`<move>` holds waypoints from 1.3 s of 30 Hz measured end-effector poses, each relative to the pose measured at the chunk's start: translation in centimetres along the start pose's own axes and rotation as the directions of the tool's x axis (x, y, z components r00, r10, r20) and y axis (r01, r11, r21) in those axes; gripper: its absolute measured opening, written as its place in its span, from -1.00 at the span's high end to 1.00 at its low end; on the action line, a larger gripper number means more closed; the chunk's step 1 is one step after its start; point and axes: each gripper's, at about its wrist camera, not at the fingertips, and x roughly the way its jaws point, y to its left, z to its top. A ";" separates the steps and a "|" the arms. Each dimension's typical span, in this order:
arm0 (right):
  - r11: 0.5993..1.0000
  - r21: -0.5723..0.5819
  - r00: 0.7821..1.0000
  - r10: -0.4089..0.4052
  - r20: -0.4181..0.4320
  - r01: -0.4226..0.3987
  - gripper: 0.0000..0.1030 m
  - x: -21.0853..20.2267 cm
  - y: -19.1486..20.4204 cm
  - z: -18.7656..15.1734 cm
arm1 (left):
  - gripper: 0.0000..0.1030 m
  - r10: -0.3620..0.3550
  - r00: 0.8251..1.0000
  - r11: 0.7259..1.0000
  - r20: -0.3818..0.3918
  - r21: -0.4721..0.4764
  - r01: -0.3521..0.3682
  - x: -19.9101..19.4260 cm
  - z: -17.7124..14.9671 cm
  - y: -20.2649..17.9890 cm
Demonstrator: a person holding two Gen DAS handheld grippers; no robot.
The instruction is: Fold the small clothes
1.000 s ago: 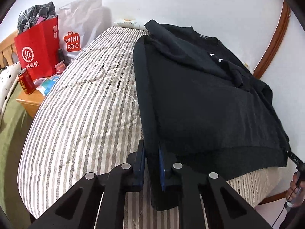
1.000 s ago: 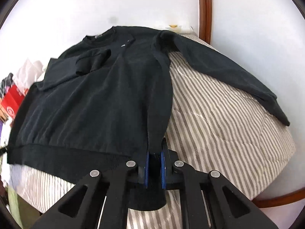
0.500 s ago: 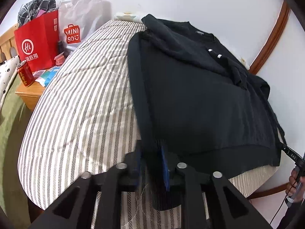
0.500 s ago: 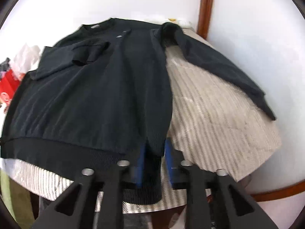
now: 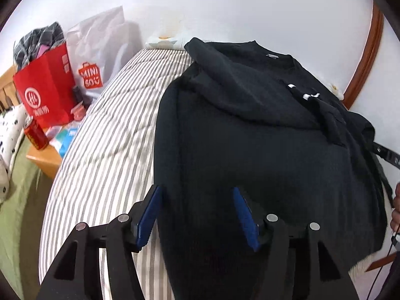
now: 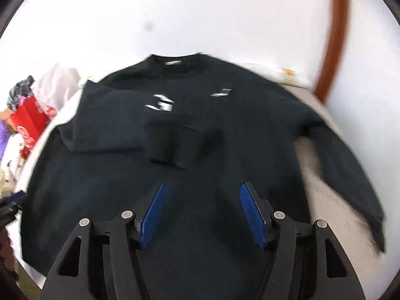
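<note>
A black sweatshirt lies flat on the striped bed, collar towards the wall. Its left sleeve is folded across the chest, cuff near the white print. The other sleeve stretches out to the right. My left gripper is open and empty above the hem at the sweatshirt's left side. My right gripper is open and empty above the lower middle of the sweatshirt. The right wrist view is blurred by motion.
A red paper bag and a white MINISO bag stand on a wooden nightstand left of the bed, with a red can. A wooden frame runs along the white wall on the right.
Both grippers were shut on the sweatshirt's hem corners; they have opened and let the hem go. The right gripper has swung left over the middle of the garment.
</note>
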 end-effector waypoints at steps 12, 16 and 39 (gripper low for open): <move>0.995 -0.061 0.990 -0.085 -0.109 0.079 0.57 10.2 4.7 4.0 | -0.24 -0.006 0.999 1.000 -0.032 0.008 0.006 4.3 2.4 -0.2; 1.000 -0.019 0.996 0.020 -0.088 -0.022 0.90 9.2 2.2 6.0 | -0.24 -0.018 0.999 1.000 -0.036 -0.009 0.017 4.6 2.7 0.4; 0.990 0.087 0.994 -0.111 -0.003 0.110 0.03 3.1 -7.4 10.5 | -0.29 0.013 1.000 1.000 -0.021 -0.003 -0.013 4.2 3.4 1.1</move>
